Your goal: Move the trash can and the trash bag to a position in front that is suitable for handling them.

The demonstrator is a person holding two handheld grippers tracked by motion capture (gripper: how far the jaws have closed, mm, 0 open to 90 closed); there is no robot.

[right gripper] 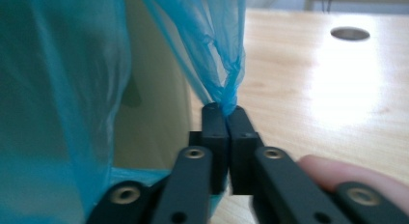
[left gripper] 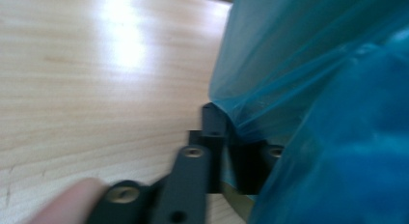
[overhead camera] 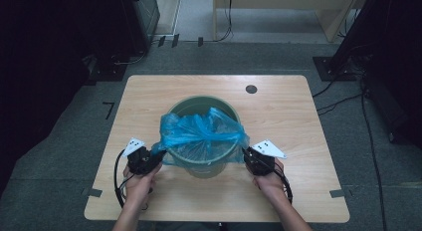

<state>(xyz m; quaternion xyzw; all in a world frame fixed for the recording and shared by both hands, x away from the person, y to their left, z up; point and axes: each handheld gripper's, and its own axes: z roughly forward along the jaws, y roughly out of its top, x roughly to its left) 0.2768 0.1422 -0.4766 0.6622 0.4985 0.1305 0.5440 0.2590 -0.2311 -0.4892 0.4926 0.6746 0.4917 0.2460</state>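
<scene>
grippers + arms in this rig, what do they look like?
Both the left gripper and the right gripper are black, with flat bolted jaw links. Each carries a grey three-cornered plate with dark dots and trails a black cable. The forearms are bare, with no sleeves or gloves.

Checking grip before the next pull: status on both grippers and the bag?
Right gripper jaws shut on blue bin bag. Left gripper at bag edge, grip unclear. Bag half-draped over green bin. Table around it unobstructed.
</scene>
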